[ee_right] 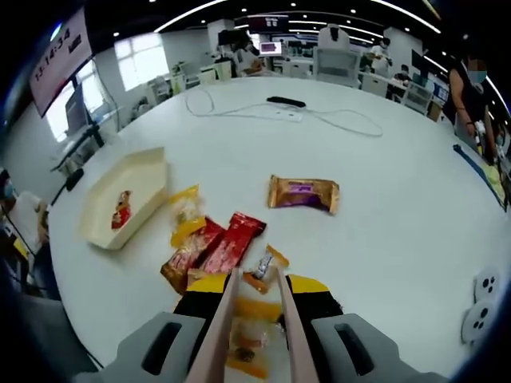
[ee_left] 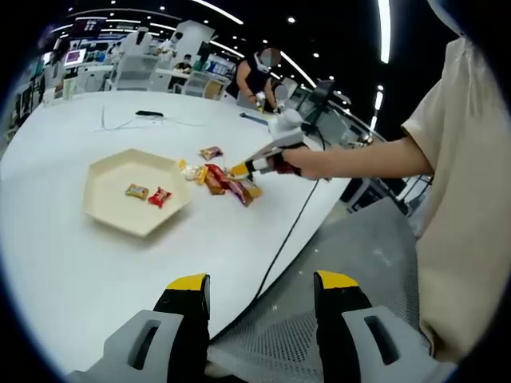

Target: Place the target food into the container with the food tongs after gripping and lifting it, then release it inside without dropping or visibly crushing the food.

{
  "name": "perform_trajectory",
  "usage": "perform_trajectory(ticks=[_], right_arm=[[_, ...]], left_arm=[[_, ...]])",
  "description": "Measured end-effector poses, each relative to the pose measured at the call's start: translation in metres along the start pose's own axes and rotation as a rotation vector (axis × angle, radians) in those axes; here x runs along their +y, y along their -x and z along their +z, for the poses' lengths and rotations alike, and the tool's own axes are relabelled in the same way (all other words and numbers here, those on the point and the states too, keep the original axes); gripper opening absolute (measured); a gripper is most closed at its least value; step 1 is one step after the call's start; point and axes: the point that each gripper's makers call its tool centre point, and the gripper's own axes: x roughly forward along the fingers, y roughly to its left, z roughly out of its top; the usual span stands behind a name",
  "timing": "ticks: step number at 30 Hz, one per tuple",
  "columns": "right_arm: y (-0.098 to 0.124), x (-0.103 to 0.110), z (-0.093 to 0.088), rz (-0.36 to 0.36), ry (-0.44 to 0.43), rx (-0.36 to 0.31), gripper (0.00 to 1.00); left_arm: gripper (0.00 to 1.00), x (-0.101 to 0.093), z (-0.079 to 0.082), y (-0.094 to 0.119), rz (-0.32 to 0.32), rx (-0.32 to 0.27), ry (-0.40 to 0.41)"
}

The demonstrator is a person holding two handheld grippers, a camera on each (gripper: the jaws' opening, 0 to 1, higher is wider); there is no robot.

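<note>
On the white table point(ee_left: 72, 263) in the left gripper view, a cream hexagonal tray point(ee_left: 102, 171) sits at 10 o'clock and holds two small snack packets point(ee_left: 148, 193). Just beside its 3 o'clock edge lies a cluster of wrapped snacks point(ee_left: 227, 183), with one more packet point(ee_left: 211, 152) a little apart at 12 o'clock of the cluster. The right gripper point(ee_left: 243, 169), held in a person's hand point(ee_left: 307, 159), reaches in from 3 o'clock, its tip at the cluster. The left gripper point(ee_left: 261, 291) rises from 6 o'clock over the table edge, jaws spread wide and holding nothing. A black cable point(ee_left: 279, 247) runs off the table edge.

At 6 o'clock in the right gripper view, the right gripper point(ee_right: 254, 291) grips a pair of food tongs point(ee_right: 227, 319), whose two arms run forward between its jaws. Between the tong arms lies a yellow-wrapped snack point(ee_right: 251, 331); whether the tongs pinch it cannot be told. Just ahead lie red packets point(ee_right: 227, 243) and a yellow packet point(ee_right: 185, 214). A gold packet with a purple label point(ee_right: 303, 194) lies apart at 1 o'clock. The tray point(ee_right: 144, 171) sits at 9 o'clock with a red packet point(ee_right: 121, 209) inside.
</note>
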Motion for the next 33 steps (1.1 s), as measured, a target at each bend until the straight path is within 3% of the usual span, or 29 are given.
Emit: perform_trajectory(ticks=[25,27,33], right_arm=[[0.004,0.022,0.003,0.035,0.019,-0.004,0.26],[0.008,0.007,0.007,-0.027,0.12,-0.019,0.25],[0.009,-0.001,0.012,0.007,0.24,-0.005,0.25]], left_arm=[[0.51,0.0,0.0,0.005,0.01,-0.019,0.0],[0.51,0.0,0.0,0.005,0.01,-0.019,-0.002],[0.51,0.0,-0.002,0.006,0.012,-0.016,0.003]])
